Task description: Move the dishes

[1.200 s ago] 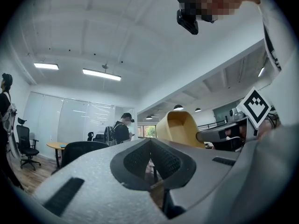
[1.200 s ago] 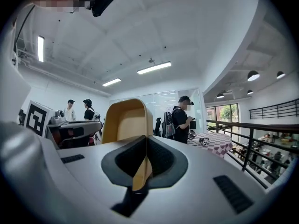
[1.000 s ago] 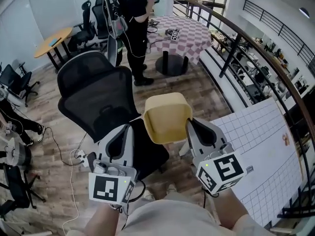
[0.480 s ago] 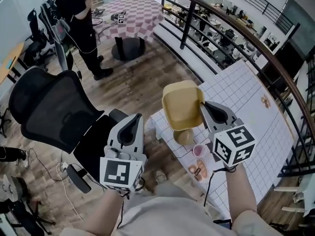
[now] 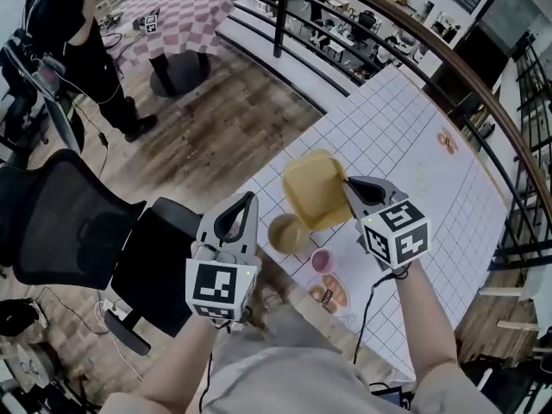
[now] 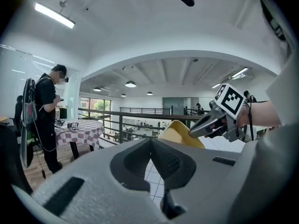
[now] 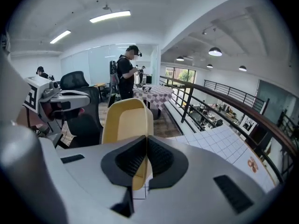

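My right gripper (image 5: 352,185) is shut on the rim of a yellow square dish (image 5: 314,188), which it holds tilted in the air above the near corner of the white gridded table (image 5: 405,136). In the right gripper view the dish (image 7: 125,122) stands on edge between the closed jaws (image 7: 146,141). My left gripper (image 5: 244,203) hovers left of the dish, shut and holding nothing (image 6: 150,141). Below the dish, a round tan bowl (image 5: 287,232), a small pink cup (image 5: 323,261) and a small plate with food (image 5: 330,296) sit on the table.
A black office chair (image 5: 82,222) stands on the wooden floor at left. A person in black (image 5: 65,24) stands by a checkered table (image 5: 177,11) at the far left. A dark railing (image 5: 388,24) runs along the table's far side.
The view has swung from the office chair towards the gridded table. Both grippers and the held yellow dish now hang over the table's near corner, above the bowl and cup.
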The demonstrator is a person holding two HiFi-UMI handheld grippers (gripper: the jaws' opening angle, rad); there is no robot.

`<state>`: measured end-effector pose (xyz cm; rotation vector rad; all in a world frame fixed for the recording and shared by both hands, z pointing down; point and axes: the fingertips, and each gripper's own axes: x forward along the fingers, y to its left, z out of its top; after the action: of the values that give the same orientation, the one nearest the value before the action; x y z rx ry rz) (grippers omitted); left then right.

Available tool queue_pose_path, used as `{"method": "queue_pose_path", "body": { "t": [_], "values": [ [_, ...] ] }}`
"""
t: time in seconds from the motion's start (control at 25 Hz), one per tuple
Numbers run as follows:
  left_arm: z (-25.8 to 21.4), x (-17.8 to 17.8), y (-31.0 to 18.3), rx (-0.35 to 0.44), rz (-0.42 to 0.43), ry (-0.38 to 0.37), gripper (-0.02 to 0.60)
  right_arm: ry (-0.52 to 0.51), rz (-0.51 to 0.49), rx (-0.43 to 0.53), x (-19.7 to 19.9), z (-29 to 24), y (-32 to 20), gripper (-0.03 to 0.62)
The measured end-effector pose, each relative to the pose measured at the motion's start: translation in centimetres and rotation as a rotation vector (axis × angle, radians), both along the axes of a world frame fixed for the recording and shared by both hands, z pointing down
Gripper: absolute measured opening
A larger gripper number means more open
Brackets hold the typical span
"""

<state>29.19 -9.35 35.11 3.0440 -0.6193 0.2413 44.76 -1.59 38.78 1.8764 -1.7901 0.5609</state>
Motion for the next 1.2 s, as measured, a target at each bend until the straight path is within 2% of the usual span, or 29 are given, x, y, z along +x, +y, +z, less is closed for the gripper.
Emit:
{"method": "queue_pose_path", "body": {
  "t": [0.28, 0.64, 0.88, 1.04, 1.2],
  "values": [
    [6.5, 4.4, 0.3, -0.079, 0.06, -0.068, 0.012, -0.051, 0.033, -0.174, 3.1, 8.4, 1.2, 0.025],
    [14.6, 6.5, 0.7, -0.209, 0.08, -0.158, 0.012, -0.096, 0.108, -0.303, 5.7, 17.2, 3.6, 0.025],
    [17.6, 7.6, 2.0, -0.245, 0.103, -0.205, 0.012, -0.15, 0.161, -0.354, 6.9, 20.8, 5.8, 0.025],
    [18.6, 7.6, 2.7, -0.256, 0.111, -0.215, 0.012, -0.149, 0.177, -0.387, 7.4, 22.7, 6.8, 0.026],
    [19.2, 7.8, 3.1, -0.26, 0.113, -0.23, 0.012, -0.169, 0.198, -0.385, 7.6, 23.5, 7.2, 0.028]
  ]
}}
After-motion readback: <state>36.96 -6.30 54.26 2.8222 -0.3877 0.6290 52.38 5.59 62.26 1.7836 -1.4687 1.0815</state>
